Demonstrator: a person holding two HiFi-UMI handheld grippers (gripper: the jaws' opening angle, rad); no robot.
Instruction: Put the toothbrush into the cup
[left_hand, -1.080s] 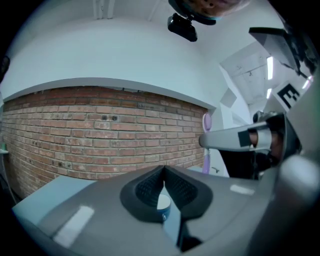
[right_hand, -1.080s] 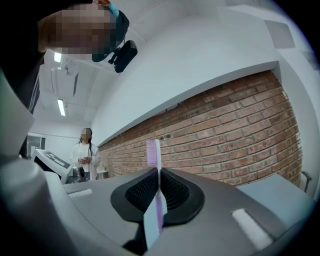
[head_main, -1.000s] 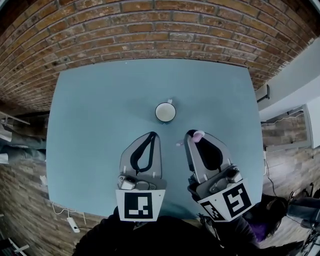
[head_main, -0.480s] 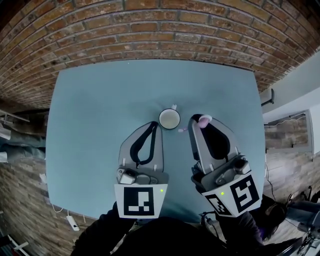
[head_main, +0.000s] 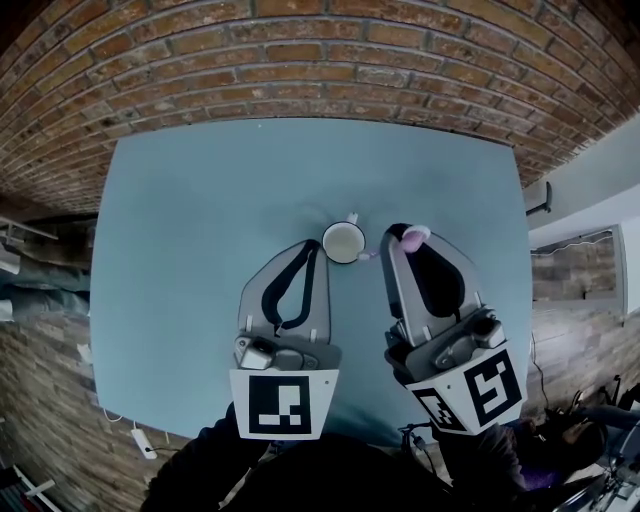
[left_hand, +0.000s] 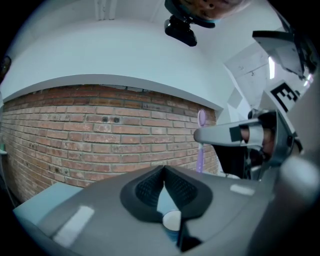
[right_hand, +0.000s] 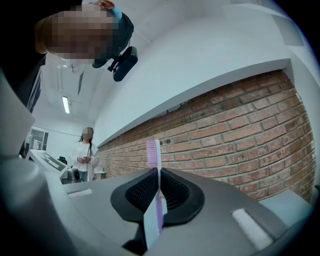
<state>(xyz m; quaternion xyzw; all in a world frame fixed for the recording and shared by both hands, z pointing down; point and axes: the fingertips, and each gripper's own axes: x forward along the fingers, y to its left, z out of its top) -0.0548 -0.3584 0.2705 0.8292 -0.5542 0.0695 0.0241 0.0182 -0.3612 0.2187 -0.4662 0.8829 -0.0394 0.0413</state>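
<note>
**Both grippers advanced to the cup; toothbrush held, not yet inserted**

Compared with one second ago, both grippers stand farther across the table (head_main: 190, 220). The cup (head_main: 343, 242) was then well beyond their tips. It now sits between the tips, just right of the left gripper (head_main: 308, 247) and just left of the right gripper (head_main: 397, 232).

The right gripper's fingers (right_hand: 172, 192) pinch the toothbrush (right_hand: 153, 150), as before. The toothbrush stands upright, with its pink bristle head above the fingers. Its lower end hangs beside the cup rim, outside the cup.

The left gripper's fingers (left_hand: 145, 190) are pressed together at the tips and grip nothing. The cup shows through the gap below the tips.

The cup stands upright on the table, near the middle.
</note>
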